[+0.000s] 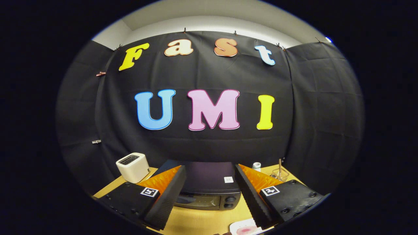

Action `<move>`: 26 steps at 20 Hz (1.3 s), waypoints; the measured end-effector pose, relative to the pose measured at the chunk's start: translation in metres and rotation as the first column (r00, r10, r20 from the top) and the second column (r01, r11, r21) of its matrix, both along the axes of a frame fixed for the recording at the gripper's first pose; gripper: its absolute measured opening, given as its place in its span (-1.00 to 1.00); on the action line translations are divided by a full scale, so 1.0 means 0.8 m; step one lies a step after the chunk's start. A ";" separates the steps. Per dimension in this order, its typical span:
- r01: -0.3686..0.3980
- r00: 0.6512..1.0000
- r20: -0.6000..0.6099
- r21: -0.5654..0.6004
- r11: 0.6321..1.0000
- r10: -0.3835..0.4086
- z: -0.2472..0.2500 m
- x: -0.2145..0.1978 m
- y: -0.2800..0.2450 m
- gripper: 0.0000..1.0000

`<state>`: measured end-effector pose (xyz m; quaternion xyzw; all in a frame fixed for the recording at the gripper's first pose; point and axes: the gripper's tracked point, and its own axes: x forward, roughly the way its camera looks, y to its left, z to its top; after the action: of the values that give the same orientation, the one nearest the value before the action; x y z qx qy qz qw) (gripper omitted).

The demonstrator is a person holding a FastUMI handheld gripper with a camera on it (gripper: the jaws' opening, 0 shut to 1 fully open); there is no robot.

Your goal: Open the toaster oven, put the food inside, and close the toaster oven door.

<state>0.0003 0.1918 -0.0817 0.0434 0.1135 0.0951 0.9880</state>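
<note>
A dark toaster oven [209, 182] stands on the wooden table [202, 222], just ahead of my fingers and seen from above its front. Its glass door [196, 200] looks closed, with two knobs [230, 201] on the right side of the front. My gripper [209, 199] is held above the table with its fingers wide apart and nothing between them. A white plate [245, 228] with something pink on it lies on the table below the right finger, partly hidden by it.
A cream two-slot toaster [133, 167] stands on the table left of the oven. Behind the oven to the right are a small white jar [256, 166] and a clear glass holder [280, 173] with a stick in it. Black cloth walls close the booth.
</note>
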 end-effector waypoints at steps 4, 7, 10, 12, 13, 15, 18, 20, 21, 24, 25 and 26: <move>-0.006 0.993 -0.119 0.015 1.000 0.008 -0.056 0.013 0.047 0.96; -0.018 0.981 -0.195 -0.023 1.000 0.014 -0.102 0.022 0.074 0.97; -0.036 0.967 -0.253 -0.068 0.997 0.018 -0.142 0.032 0.097 0.97; -0.044 0.956 -0.293 -0.088 0.995 0.016 -0.169 0.037 0.109 0.97; -0.047 0.951 -0.308 -0.100 0.994 0.014 -0.179 0.042 0.115 0.97; -0.049 0.942 -0.337 -0.121 0.991 0.006 -0.197 0.044 0.119 0.97; -0.018 0.930 -0.367 -0.126 0.992 -0.029 -0.210 0.047 0.118 0.98; -0.010 0.931 -0.363 -0.145 0.989 -0.044 -0.209 0.047 0.120 0.97; -0.010 0.931 -0.362 -0.150 0.989 -0.046 -0.210 0.047 0.123 0.98; -0.007 0.925 -0.377 -0.140 0.990 -0.046 -0.212 0.038 0.121 0.98; -0.007 0.924 -0.380 -0.134 0.991 -0.045 -0.213 0.036 0.120 0.98; -0.006 0.923 -0.383 -0.129 0.992 -0.044 -0.215 0.028 0.119 0.98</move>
<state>0.0228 0.2867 -0.2536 -0.0009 0.3107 0.0676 0.9481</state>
